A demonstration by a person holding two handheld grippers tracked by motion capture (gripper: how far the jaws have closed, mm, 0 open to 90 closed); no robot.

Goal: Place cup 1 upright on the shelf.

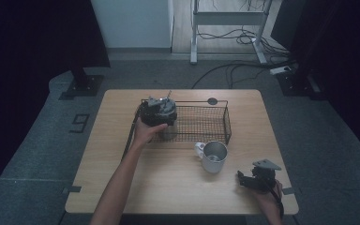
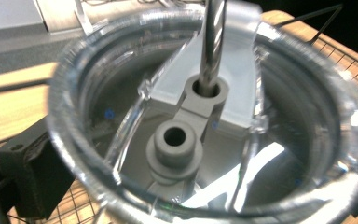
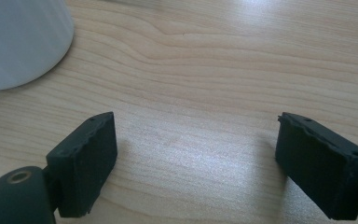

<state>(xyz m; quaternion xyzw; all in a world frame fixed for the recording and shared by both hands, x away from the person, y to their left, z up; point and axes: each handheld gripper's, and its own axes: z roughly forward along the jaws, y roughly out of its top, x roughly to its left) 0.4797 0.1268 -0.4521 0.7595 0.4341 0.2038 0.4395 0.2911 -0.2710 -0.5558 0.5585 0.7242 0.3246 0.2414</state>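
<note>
Left gripper view: clear round jar (image 2: pixel 58 107), glossy thick rim, carrying a grey moulded insert (image 2: pixel 205 116) with two round sockets; a bright metal rod (image 2: pixel 213 42) stood upright in the farther socket. The left gripper (image 1: pixel 161 123) straddled this jar at the left end of a black wire basket (image 1: pixel 201 124). One matte black jaw lay against the jar's lower left, but whether the pads pressed on it could not be told. Right gripper (image 1: pixel 243 180), near the table's front right corner: blocky black rubber jaws spread wide, nothing between them, resting low over bare wood. Pale cylindrical mug (image 1: pixel 214 157) with loop handle, upright, just in front of the basket. Table (image 1: pixel 168 187): light wood-grain top, rounded corners. Room: dim, grey carpet floor (image 1: pixel 37 150), white desk frame (image 1: pixel 194 37) and loose cables (image 1: pixel 225 70) behind.
</note>
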